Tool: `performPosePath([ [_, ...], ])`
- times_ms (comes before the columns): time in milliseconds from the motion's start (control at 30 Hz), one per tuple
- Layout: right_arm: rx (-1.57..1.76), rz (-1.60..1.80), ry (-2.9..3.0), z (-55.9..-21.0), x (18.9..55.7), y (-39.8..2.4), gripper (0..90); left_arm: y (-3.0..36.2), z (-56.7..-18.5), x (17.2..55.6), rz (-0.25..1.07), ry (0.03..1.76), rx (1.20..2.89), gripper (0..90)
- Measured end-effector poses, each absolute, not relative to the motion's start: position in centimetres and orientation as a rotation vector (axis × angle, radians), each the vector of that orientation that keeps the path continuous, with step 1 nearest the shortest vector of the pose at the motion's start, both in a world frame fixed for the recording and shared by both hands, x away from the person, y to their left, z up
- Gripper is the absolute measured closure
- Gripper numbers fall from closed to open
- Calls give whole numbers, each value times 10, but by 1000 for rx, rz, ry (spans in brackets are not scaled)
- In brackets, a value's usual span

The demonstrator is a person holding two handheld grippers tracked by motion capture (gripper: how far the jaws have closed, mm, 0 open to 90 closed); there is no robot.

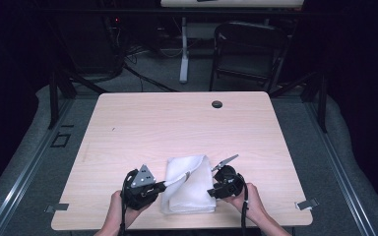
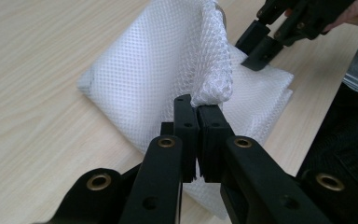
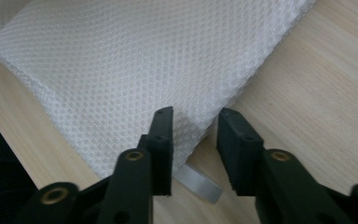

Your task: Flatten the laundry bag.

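Note:
A folded white mesh cloth (image 1: 189,184) lies near the front edge of the wooden table (image 1: 177,128). My left gripper (image 1: 165,185) comes in from the cloth's left. Its jaws are shut on a pinched-up fold of the mesh cloth (image 2: 168,60), and my left gripper (image 2: 197,106) lifts that fold slightly off the rest. My right gripper (image 1: 211,191) is at the cloth's right edge. In the right gripper view, my right gripper (image 3: 194,126) stands open just above the near corner of the mesh cloth (image 3: 135,60), with nothing pressed between its pads.
A dark round hole (image 1: 217,103) sits near the table's far edge. Metal clips (image 1: 306,204) mark the front corners, and a small grey strip (image 3: 198,184) lies on the wood beside the cloth. A folding chair (image 1: 248,49) stands beyond the table.

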State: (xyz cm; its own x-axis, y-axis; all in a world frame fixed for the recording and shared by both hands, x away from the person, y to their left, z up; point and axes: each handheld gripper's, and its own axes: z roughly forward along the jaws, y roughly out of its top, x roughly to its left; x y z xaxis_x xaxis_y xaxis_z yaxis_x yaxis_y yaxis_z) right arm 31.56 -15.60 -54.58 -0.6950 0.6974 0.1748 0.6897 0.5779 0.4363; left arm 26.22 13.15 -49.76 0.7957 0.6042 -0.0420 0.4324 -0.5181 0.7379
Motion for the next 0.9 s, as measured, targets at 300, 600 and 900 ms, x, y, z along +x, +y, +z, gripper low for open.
performPosePath([
  [300, 1261, 785, 2782, -546, 317, -153, 864, 109, -507, 265, 271, 703, 2266, 866],
  [600, 1340, 978, 2773, -532, 311, -156, 872, 73, -528, 265, 229, 579, 2417, 725],
  [900, 1410, 1107, 2742, -527, 314, -161, 875, 43, -541, 255, 298, 451, 2537, 372],
])
